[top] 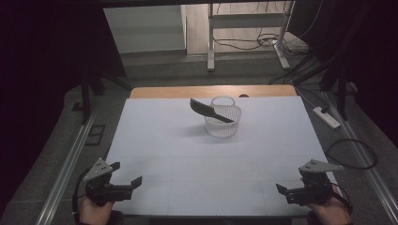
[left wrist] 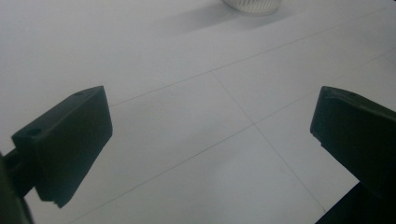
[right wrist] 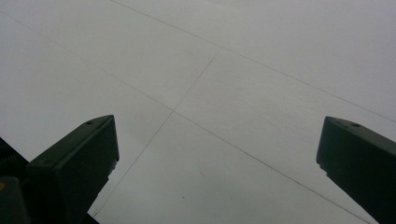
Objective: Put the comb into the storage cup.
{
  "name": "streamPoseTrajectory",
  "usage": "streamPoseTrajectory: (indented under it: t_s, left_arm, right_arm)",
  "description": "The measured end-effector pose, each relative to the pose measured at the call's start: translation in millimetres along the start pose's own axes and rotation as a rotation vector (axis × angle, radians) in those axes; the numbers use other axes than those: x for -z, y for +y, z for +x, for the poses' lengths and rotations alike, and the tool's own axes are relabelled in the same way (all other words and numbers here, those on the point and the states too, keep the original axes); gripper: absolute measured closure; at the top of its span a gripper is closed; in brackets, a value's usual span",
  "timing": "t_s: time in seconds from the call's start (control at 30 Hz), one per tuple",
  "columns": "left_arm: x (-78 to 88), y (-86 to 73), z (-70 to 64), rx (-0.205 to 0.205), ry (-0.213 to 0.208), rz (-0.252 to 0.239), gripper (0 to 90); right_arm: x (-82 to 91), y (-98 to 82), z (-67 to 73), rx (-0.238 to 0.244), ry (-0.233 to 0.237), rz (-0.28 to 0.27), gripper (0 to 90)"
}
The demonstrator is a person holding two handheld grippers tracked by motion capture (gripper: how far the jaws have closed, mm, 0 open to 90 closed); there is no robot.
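A black comb (top: pixel 210 110) lies across the top of a little white basket (top: pixel 222 125). The basket stands on the far half of the white table (top: pixel 164 159), about in the middle from side to side. The comb does not lie flat. Its long way runs from far-left to near-right, with the wide toothed end sticking out past the basket's left rim, up in the air, and the thin handle end resting over the near-right rim.

Both tools are at the near edge, well apart from the comb. The left gripper (top: pixel 126 174) is at the near-left corner and the right gripper (top: pixel 281 189) at the near-right corner. Each one is wide open and holds nothing, as both gripper views show with bare table between the jaws. A bit of the basket shows at the top of the left gripper view (left wrist: pixel 252 4).

The comb lies straight ahead and inward from both. I think the two are about equally near, and the sticking-out end points to the left side.

There is lots of bare table to cross. The wooden strip (top: pixel 187 91) at the far edge is just behind the basket, so a hard push could send it back there.
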State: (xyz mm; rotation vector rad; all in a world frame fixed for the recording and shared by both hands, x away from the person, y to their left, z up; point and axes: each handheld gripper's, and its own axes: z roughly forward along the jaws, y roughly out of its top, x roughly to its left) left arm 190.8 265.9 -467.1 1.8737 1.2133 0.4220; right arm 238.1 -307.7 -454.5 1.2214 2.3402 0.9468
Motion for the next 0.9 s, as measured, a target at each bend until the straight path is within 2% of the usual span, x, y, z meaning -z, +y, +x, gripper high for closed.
streamPoseTrajectory:
  t_s: [0.43,0.9]
  left_arm:
    - [3.4,-6.7,-0.8,-0.002,0.042,0.045,0.0]
    - [4.7,-8.3,-3.2,-0.007,0.059,0.071,0.0]
  right_arm:
    - [-0.2,0.3,0.3,-0.003,-0.005,0.002,0.0]
    - [-0.6,0.6,0.1,-0.01,-0.015,0.005,0.0]
